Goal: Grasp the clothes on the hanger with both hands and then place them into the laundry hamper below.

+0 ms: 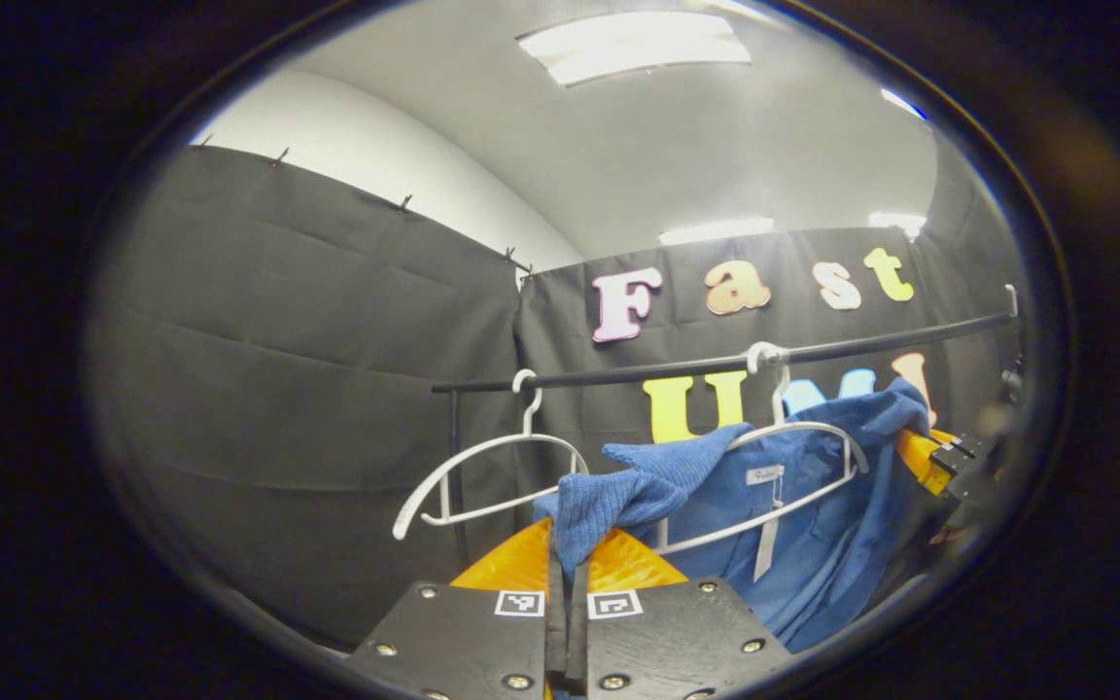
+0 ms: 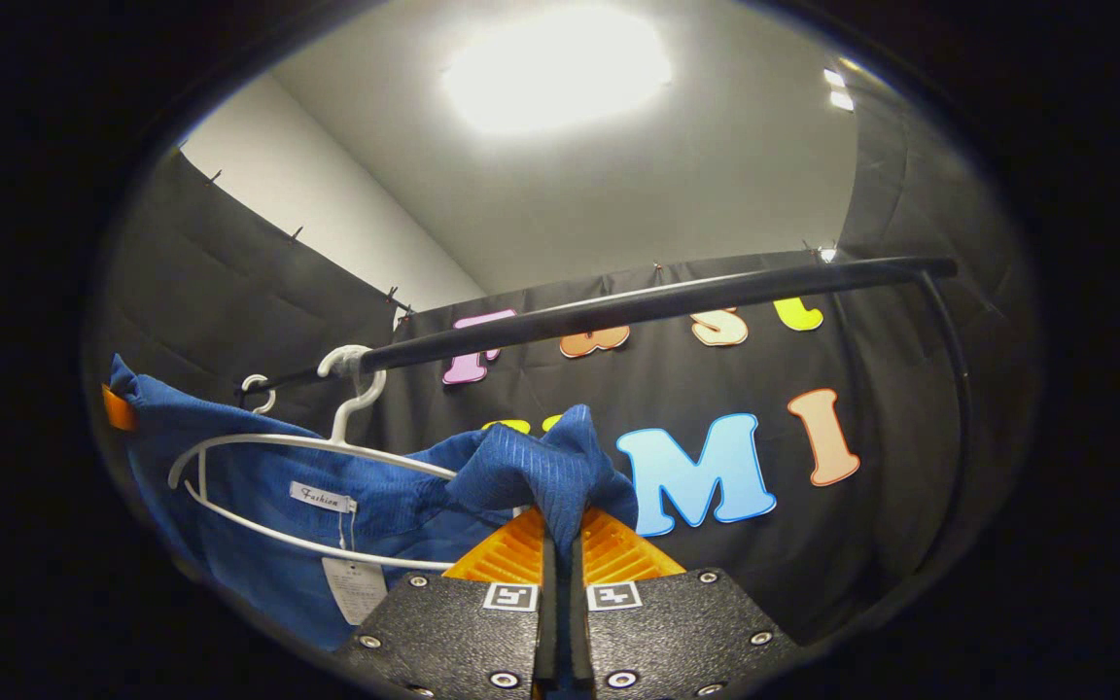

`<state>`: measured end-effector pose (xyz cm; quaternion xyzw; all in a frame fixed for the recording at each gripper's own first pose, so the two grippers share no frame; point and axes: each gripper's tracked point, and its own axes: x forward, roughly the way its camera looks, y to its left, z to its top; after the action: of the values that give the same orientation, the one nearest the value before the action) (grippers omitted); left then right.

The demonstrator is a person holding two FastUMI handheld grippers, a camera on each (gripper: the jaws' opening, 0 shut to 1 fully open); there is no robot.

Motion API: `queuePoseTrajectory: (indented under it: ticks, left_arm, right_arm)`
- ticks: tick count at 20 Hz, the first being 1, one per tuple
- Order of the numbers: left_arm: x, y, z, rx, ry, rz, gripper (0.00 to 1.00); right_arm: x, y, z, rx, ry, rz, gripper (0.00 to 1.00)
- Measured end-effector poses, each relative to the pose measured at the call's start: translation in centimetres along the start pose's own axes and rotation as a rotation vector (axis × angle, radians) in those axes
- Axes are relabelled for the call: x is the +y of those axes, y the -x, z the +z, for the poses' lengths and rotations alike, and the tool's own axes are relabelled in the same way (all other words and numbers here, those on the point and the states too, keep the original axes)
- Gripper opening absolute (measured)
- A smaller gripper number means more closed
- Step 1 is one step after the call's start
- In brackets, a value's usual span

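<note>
Blue knit cloth, a garment on a white hanger, fills the lower right of the left gripper view. The hanger hooks over a dark rail that runs across the booth's black wall. One shoulder of the garment is pulled off the hanger toward the camera, and the left gripper pinches that bunched fold with its two fingers pressed together on the cloth. A second white hanger, bare, hangs on the same rail to the left, a little apart from the first. At the far right edge the other gripper shows partly, against the garment's far shoulder, too blurred to tell its grip from here.

In the right gripper view the same garment hangs at the lower left, draped on its white hanger under the rail. A white label sits at the collar and a tag hangs below it. The right gripper clamps a raised fold of the blue cloth, fingers pressed together with the knit squeezed between them.
</note>
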<state>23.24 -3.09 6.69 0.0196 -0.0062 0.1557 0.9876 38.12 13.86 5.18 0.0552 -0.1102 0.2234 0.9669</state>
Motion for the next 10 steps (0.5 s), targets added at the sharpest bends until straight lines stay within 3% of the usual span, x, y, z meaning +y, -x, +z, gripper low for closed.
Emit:
queuePoseTrajectory:
  ticks: [10]
  left_arm:
    - [3.2,-4.5,3.1,-0.068,-0.036,0.014,0.01]
  right_arm:
    - [-3.4,-3.1,-0.8,-0.017,0.054,-0.059,0.04]
